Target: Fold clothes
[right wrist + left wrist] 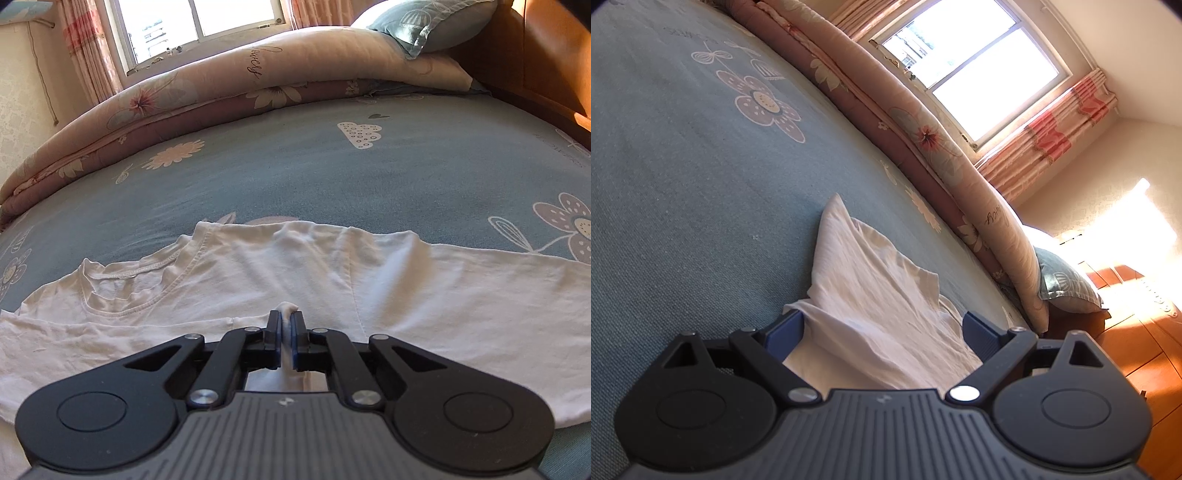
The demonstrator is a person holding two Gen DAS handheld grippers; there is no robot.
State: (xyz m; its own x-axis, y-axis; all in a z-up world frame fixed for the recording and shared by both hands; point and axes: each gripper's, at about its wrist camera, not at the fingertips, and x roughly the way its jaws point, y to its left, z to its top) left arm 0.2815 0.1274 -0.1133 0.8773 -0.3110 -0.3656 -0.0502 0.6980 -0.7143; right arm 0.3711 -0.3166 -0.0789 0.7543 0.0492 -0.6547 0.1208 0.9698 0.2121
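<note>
The right gripper is pinched tight on a small ridge of the white T-shirt, a nub of cloth poking up past the fingertips and a strip of fabric running back between the jaws. The shirt lies spread across the blue-green bedsheet, its neckline to the left of the gripper and a long flat stretch of fabric running off to the right edge of the right wrist view. The shirt's far edge is rumpled into a few low folds.

The left gripper has its jaws standing wide apart. A raised, creased fold of the same shirt passes between the blue pads, and whether either pad presses on the cloth cannot be told.

Beyond the shirt the sheet is bare and flat up to a rolled floral quilt along the far side of the bed, under the window. A blue pillow rests on the quilt's end beside the wooden headboard.
</note>
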